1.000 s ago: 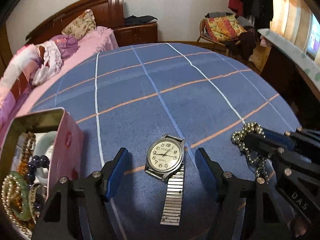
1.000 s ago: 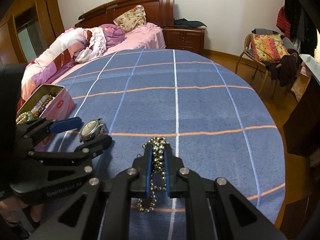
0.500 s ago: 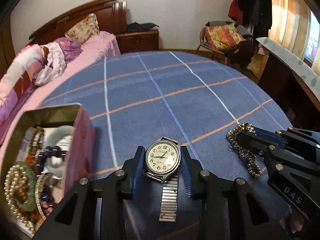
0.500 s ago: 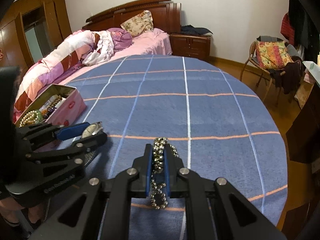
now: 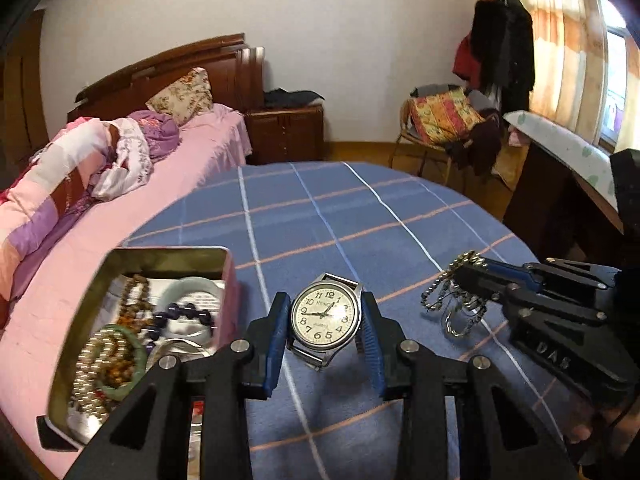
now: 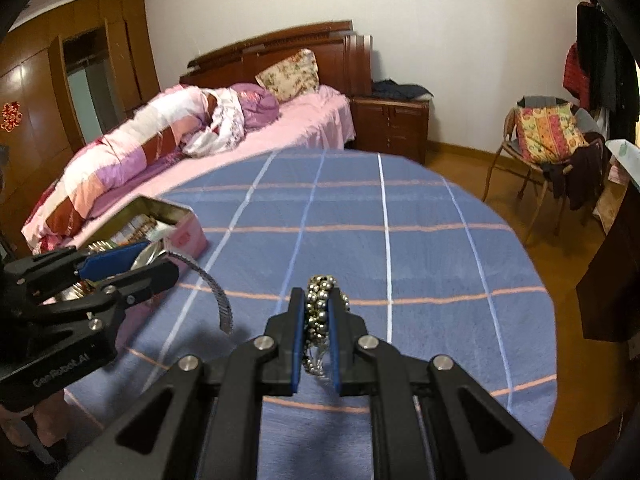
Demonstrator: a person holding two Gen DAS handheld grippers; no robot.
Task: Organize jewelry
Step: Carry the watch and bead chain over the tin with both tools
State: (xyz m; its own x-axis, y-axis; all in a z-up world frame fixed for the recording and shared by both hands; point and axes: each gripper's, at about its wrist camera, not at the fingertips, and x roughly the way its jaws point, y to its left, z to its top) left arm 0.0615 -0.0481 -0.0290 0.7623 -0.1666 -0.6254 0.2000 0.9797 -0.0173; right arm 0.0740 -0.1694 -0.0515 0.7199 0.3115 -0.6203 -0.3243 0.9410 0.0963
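Observation:
My left gripper point(image 5: 325, 320) is shut on a silver wristwatch point(image 5: 325, 316) with a white dial and holds it above the blue checked tablecloth point(image 5: 320, 216). Its metal band point(image 6: 218, 296) hangs free in the right wrist view. My right gripper point(image 6: 316, 308) is shut on a silver bead chain point(image 6: 318, 304), lifted off the cloth; the chain point(image 5: 452, 300) dangles at the right of the left wrist view. A pink tin box point(image 5: 226, 264) with several bracelets and bead strings stands open at the left, close beside the left gripper.
The round table's edge point(image 6: 550, 320) falls off at the right. A bed point(image 6: 168, 148) with pink bedding lies behind left. A chair point(image 6: 548, 140) with cushions stands at the far right, a dark cabinet point(image 5: 560, 208) near the table's right side.
My left gripper closed on the watch and lifted it off the cloth. My right gripper, shut on the chain throughout, also rose. Both views now sit higher above the table.

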